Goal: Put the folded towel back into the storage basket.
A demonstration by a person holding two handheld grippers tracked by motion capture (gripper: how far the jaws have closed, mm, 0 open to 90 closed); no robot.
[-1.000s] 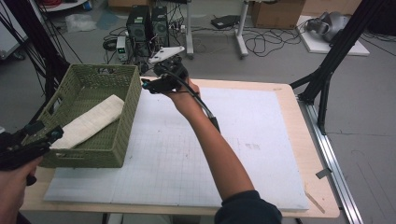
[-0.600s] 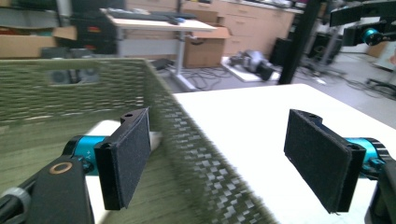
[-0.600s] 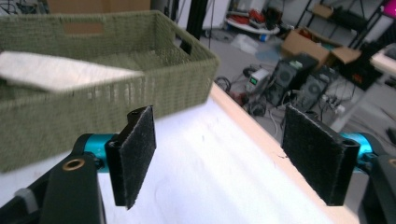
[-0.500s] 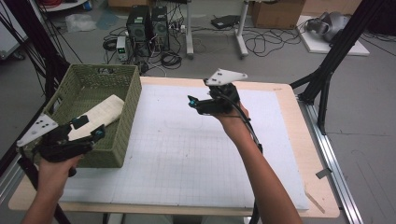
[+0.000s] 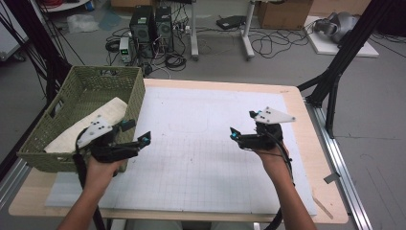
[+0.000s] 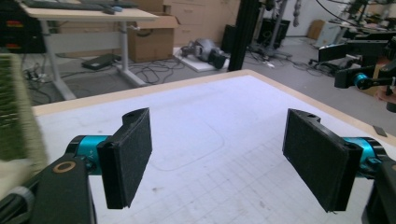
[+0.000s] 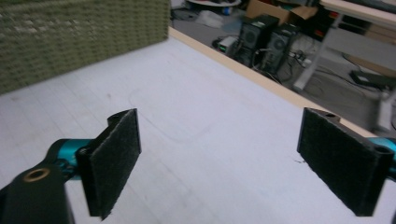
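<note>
A green woven basket [image 5: 81, 96] stands at the table's left edge with a cream folded cloth [image 5: 91, 127] lying inside. My left gripper [image 5: 136, 132] hovers by the basket's near right corner, open and empty, pointing across the white gridded mat [image 5: 191, 143]. In the left gripper view its jaws [image 6: 219, 163] stand wide over the mat, with the basket [image 6: 14, 112] at the left edge. My right gripper [image 5: 242, 125] hangs over the mat's right half, open; its jaws have just been opening with nothing between them. The right gripper view looks past that gripper [image 7: 233, 158] to the basket wall [image 7: 70, 37].
Two computer towers [image 5: 153, 24] and loose cables sit on the floor behind the table. A black frame post [image 5: 335, 81] rises by the table's right edge. The other gripper [image 6: 359, 79] appears far right in the left gripper view.
The right gripper came away from the basket's far corner, moving right and toward the person over the mat. The left gripper moved right from beside the basket to its near right corner.
</note>
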